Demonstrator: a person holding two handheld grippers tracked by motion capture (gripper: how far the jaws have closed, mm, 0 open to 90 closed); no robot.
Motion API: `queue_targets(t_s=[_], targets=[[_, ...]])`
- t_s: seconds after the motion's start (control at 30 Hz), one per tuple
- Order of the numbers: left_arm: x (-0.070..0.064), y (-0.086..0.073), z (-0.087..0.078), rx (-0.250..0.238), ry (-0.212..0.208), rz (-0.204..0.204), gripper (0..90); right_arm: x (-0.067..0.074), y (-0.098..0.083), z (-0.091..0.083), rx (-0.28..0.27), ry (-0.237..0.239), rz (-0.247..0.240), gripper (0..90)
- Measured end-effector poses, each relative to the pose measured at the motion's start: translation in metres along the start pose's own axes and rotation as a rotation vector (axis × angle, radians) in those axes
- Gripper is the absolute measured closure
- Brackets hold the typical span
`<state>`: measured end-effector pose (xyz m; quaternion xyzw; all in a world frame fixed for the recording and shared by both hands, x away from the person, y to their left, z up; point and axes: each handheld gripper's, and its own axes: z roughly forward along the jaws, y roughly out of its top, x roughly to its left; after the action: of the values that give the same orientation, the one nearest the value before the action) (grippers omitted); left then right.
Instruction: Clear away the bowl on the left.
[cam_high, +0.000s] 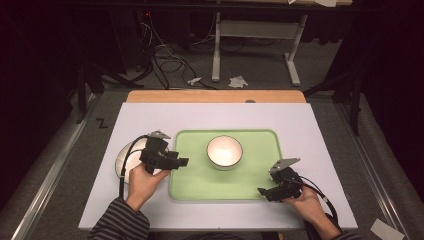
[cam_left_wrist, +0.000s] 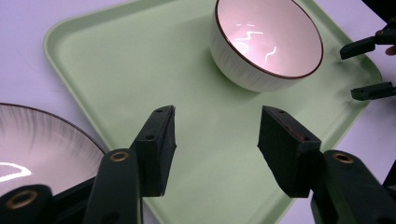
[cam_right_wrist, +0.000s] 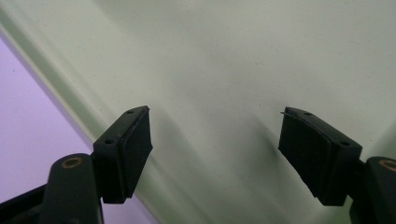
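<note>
1. Where the person's two hands come in at the near edge of the pale lilac counter (cam_high: 310, 125), each holds a black two-jaw claw, and neither claw holds anything.
2. Right claw (cam_high: 266, 191): jaws spread wide, hovering over the near right corner of the flat pale green plastic tray (cam_high: 200, 187). The right gripper view shows bare tray floor between the jaws and the tray's raised rim beside the left jaw.
3. Left claw (cam_left_wrist: 215, 140): jaws spread wide and empty, poised over the tray's left edge and pointing toward the bowl.
4. Under the left hand, on the counter just beside the tray, lies a white round plate with fine dark radial streaks (cam_left_wrist: 37, 144). It is off the tray and untouched.
5. Farther in, a white ribbed ceramic bowl with a thin dark rim (cam_high: 225, 151) stands upright near the middle of the tray. It looks empty, and stands well apart from both claws.
6. Judgement on progress: the bowl is already set on the tray; the plate is not. Either could be the next pick, but no grasp has yet begun, so any lifting or placing remains to be done.
7. Markings: no brand, label or lettering is legible on tray, bowl, plate or claws. A dark Z-shaped mark (cam_high: 102, 123) shows on the floor left of the counter.
</note>
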<state>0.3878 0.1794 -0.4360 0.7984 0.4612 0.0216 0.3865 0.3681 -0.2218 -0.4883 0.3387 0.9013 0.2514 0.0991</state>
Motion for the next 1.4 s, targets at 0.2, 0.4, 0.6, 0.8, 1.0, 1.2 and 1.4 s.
queue_targets(t_s=[0.2,0.4,0.6,0.8,1.0,1.2,1.4], targets=[[0.000,-0.006,-0.001,0.006,0.005,0.001,46.0,0.000,0.000,0.000,-0.001,-0.001,-0.004,26.7],[-0.001,-0.010,0.000,0.016,0.016,0.010,46.3,0.000,0.000,0.000,0.000,-0.002,0.002,26.7],[-0.003,-0.013,0.001,0.014,0.010,0.012,46.3,0.000,0.000,-0.001,0.001,-0.004,0.004,26.8],[-0.002,-0.018,0.002,0.014,0.007,0.004,46.2,0.000,0.000,-0.001,-0.004,-0.004,0.002,26.7],[-0.006,-0.024,0.003,0.032,0.062,0.040,46.0,0.000,0.000,-0.001,-0.006,-0.003,0.002,26.7],[-0.013,-0.029,0.010,0.077,0.114,0.103,45.8,0.000,-0.001,-0.004,-0.029,-0.007,0.001,26.7],[-0.014,-0.031,0.014,0.090,0.107,0.106,45.8,0.001,0.000,-0.006,-0.034,-0.005,0.008,26.5]])
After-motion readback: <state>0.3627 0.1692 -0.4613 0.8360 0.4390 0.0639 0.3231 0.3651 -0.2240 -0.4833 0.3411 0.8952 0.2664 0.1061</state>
